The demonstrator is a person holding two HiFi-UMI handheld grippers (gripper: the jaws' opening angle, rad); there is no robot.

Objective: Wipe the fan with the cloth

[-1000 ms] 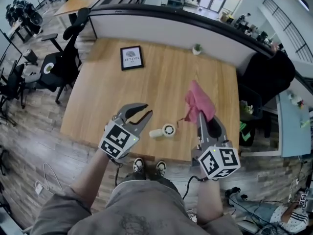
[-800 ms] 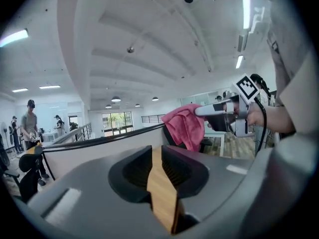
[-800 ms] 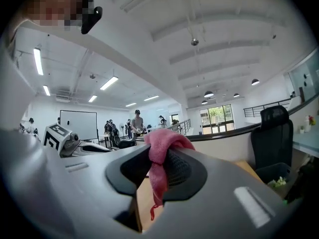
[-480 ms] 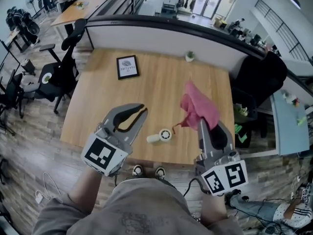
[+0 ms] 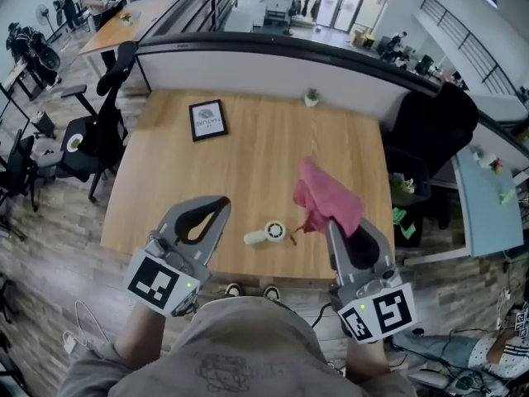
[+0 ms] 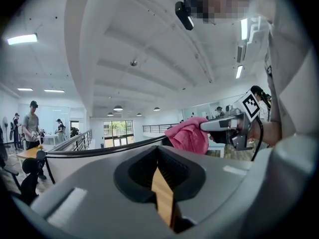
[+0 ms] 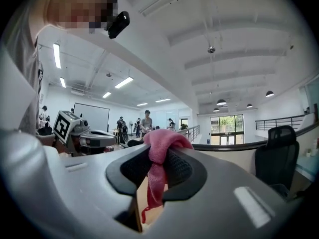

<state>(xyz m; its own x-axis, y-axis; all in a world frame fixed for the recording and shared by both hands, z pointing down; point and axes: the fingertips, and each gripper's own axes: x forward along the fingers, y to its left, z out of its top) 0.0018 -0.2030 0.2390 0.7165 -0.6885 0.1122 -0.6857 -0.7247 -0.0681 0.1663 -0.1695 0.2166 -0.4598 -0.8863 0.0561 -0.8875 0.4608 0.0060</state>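
A: Start closest to the person. What are the grippers doing?

B: The left gripper (image 5: 221, 203) is held over the table's near edge. Its jaws have just been closing and now meet, with nothing between them. The right gripper (image 5: 332, 222) is clamped on a pink cloth (image 5: 324, 198), which bunches out past the jaw tips and hangs below them, a loose thread dangling.

A: And the fan?

B: The fan (image 5: 267, 235) lies on the table (image 5: 264, 155) close to that near edge. In the head view it sits between the two grippers, with the cloth just to its right. I cannot tell whether the thread touches it.

A: How much room is there around it?

B: A good deal. Open wood runs from the fan across the middle of the top. A framed picture (image 5: 207, 120) lies toward the far left and a small potted plant (image 5: 312, 98) stands at the far edge, both well apart from the fan. A curved partition (image 5: 273, 56) runs along the far side. An office chair (image 5: 92, 131) stands off the left edge, and black fabric (image 5: 434, 126) is draped beyond the far right corner.

A: What does the fan look like?

B: Small, white, hand-held. It lies flat, the round head to the right with a dark ring on its face, the short handle pointing left.
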